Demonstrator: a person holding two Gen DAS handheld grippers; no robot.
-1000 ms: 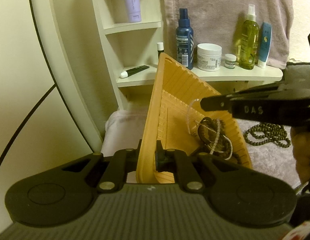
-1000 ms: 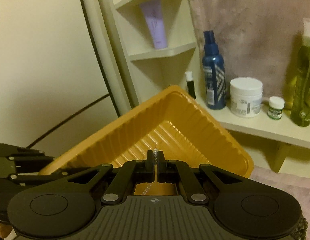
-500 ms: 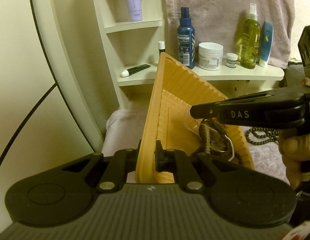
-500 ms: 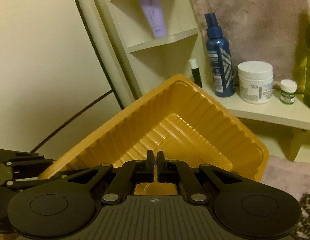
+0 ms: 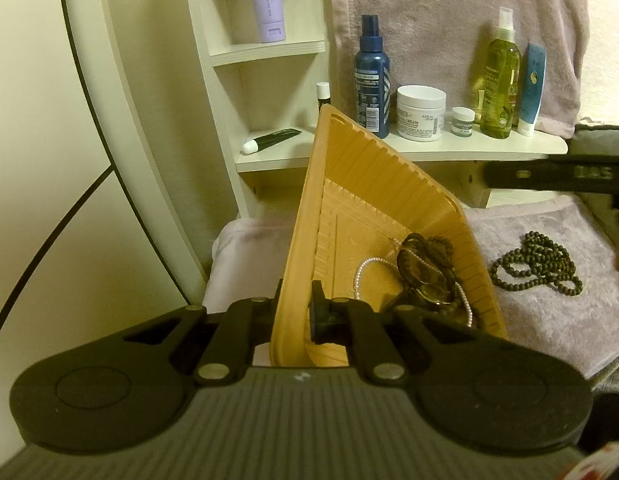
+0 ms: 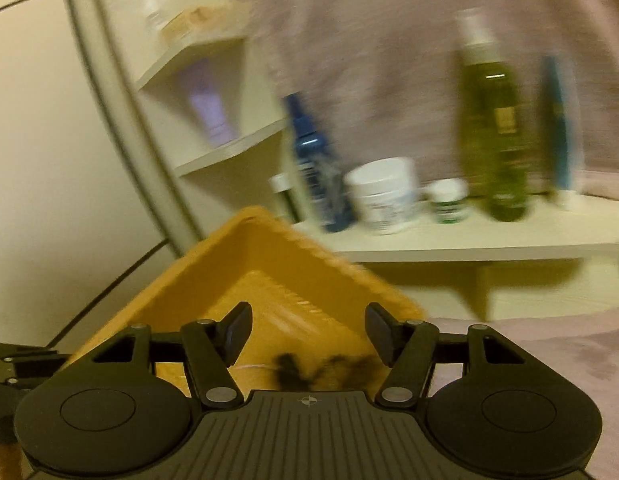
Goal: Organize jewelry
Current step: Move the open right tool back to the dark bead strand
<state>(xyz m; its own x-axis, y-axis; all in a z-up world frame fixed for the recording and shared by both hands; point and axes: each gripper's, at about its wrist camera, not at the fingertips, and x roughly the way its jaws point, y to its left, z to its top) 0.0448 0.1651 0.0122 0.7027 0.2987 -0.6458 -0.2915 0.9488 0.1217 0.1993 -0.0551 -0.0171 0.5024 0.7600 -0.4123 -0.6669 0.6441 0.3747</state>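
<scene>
In the left wrist view, the left gripper pinches the rim of the ribbed orange plastic tray and keeps it tilted, probably so the pieces slide to one corner; there lie a white pearl strand and some dark bracelets in a heap; a string of dark wooden beads lies on the pale pink towel, outside the tray. In the right wrist view, which is blurred, the right gripper is spread wide and empty above the tray; I think the beads come next.
</scene>
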